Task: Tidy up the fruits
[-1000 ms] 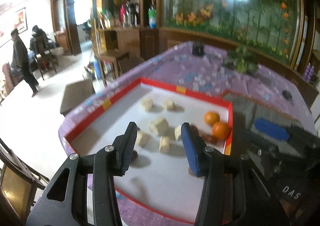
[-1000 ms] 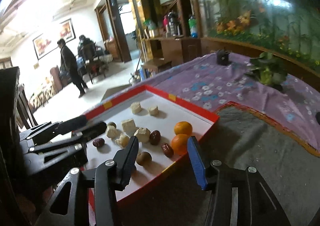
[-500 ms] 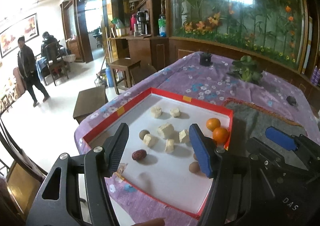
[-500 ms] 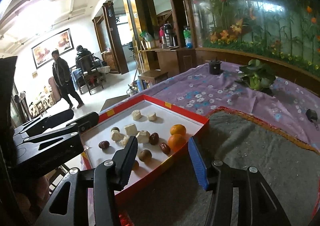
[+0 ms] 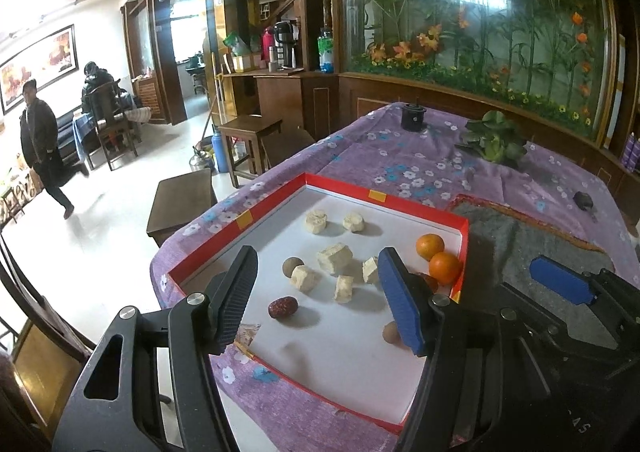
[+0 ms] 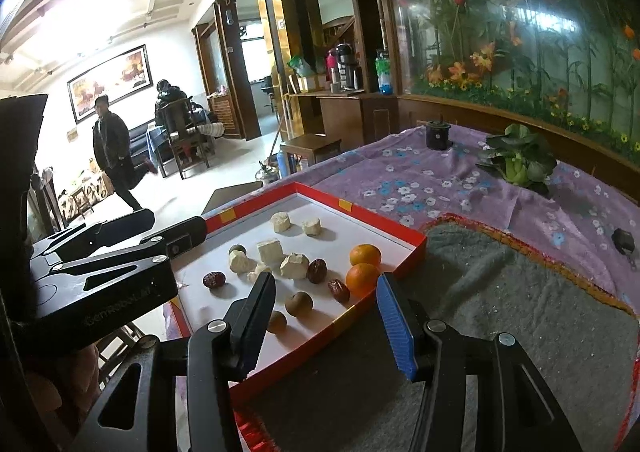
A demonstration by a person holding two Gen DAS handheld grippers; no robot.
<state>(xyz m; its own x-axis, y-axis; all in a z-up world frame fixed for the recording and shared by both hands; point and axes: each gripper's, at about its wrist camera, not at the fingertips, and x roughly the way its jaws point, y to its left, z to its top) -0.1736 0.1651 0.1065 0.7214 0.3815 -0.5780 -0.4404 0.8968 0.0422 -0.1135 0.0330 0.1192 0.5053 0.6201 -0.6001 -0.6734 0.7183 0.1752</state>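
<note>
- The left gripper (image 5: 316,298) hangs above the near part of the tray (image 5: 276,197), claw spread wide with nothing between the pads; it looks poised to choose a piece rather than carry one
- The right gripper (image 6: 326,326) hovers over the tray's near right rim, beside the grey mat (image 6: 520,312), claw half spread and empty
- Two oranges (image 5: 438,258) touch each other in the far right corner, seemingly grouped already; pale chunks (image 5: 334,258) cluster mid-tray
- A red date (image 5: 282,307) lies alone toward the near left edge; two more dates (image 6: 328,280) sit by the oranges, so I judge it wants moving there
</note>
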